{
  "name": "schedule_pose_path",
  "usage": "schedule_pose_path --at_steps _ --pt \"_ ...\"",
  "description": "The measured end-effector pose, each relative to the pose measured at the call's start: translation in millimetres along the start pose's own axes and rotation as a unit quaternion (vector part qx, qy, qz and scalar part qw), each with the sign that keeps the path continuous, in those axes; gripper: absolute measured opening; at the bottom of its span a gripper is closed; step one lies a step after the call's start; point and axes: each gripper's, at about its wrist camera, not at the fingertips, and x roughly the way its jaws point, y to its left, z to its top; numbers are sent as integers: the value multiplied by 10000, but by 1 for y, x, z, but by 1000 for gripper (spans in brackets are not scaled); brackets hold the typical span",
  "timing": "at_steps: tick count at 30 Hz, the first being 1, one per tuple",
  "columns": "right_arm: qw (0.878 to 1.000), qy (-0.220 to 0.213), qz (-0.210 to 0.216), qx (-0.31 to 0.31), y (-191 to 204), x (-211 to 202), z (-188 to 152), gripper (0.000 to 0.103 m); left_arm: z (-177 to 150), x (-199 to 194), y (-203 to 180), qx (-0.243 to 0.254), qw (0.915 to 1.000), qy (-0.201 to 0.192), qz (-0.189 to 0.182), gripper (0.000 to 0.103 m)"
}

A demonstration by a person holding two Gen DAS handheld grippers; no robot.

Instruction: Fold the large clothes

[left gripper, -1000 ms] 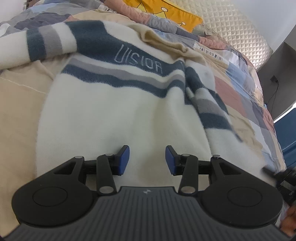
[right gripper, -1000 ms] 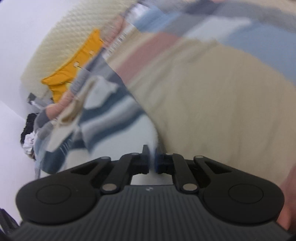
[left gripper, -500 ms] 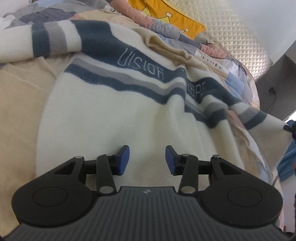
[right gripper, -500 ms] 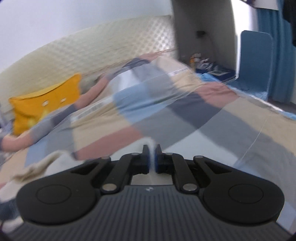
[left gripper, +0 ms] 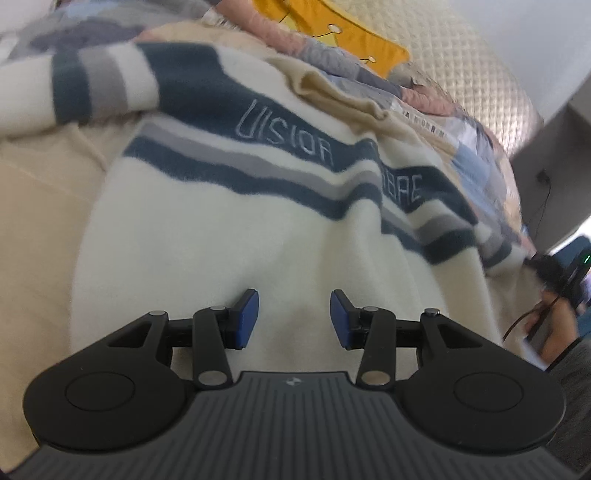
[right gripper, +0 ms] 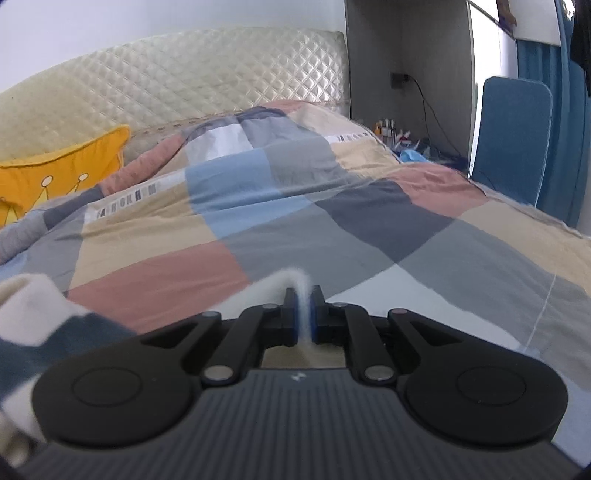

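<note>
A patchwork quilt (right gripper: 332, 221) covers the bed, backed by a cream quilted headboard (right gripper: 184, 81) under a white wall (right gripper: 147, 22). A yellow crown-print pillow (right gripper: 55, 170) lies there; a blue chair (right gripper: 513, 133) and blue curtain (right gripper: 561, 110) stand beside.

The right sleeve (left gripper: 491, 240) of the sweater (left gripper: 229, 236) has been drawn out sideways from across the body and stretched toward the bed edge. The right tool (right gripper: 303, 314), clamped on the cuff (right gripper: 291, 284), has been swung round toward the headboard (right gripper: 177, 88).

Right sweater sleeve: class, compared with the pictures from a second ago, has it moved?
Yes. The sleeve, earlier folded across the sweater, now stretches outward, away from the lettering, pinched by the right tool.
</note>
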Motion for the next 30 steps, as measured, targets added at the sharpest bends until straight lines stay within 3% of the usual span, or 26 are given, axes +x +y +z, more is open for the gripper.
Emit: schedule_pose_path --at_steps 8,9,13,14,18,21,27,30 --pt "9954 373 557 678 -20 20 -11 12 5 -2 11 -595 9978 -197 -193 49" --pt "9945 399 624 743 -23 18 -9 15 5 -4 11 -599 9978 -238 -183 49" --pt "9820 340 1091 1506 -43 -1 -3 58 3 -8 11 -566 9979 -281 -140 49" --pt "9806 302 1183 1532 -45 -7 -2 59 3 -9 10 -536 9981 -293 -114 49" --pt "9892 139 979 1084 -53 -29 3 59 -1 -14 9 -439 9985 -329 -22 49" --pt "9902 -75 763 1167 -79 -37 -4 59 -3 -16 6 -292 9989 -354 95 49" --pt "9664 284 35 2555 -155 -23 -34 62 -7 -21 -1 -46 9985 -475 280 49" --pt "9551 353 223 2932 -170 -21 -42 62 -6 -22 4 -236 9983 -495 191 49"
